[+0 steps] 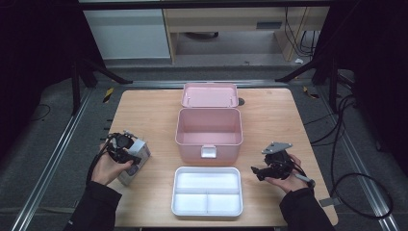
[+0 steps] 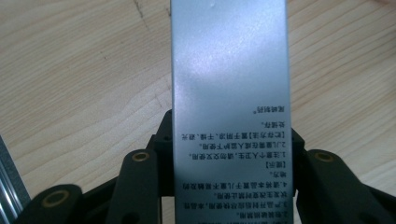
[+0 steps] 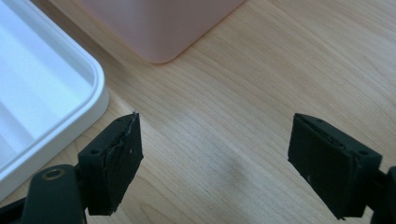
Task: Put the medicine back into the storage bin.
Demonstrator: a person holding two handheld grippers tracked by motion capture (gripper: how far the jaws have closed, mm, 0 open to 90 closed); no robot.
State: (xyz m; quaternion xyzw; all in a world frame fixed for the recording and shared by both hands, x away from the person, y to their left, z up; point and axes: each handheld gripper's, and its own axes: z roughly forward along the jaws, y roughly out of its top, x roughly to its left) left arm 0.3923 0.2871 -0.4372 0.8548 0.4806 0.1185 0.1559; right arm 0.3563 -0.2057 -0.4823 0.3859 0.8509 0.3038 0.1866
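I see both grippers black: left gripper (image 1: 126, 153) with brass-ringed screw holes on its jaw links, black cable off its 7 o'clock. Right gripper (image 1: 255, 170) carries a grey three-cornered plate at 12 o'clock; its jaw pads look scuffed. Sleeves (image 1: 94, 208) dark, both arms.

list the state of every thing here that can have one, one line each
pink box: lid open, tipped back, nothing seen inside
white tray: flat on the table, compartments empty
silver carton: clamped between the left gripper's jaws, printed side to the camera
left gripper: shut on the carton
right gripper: jaws wide apart, holding nothing, over bare table
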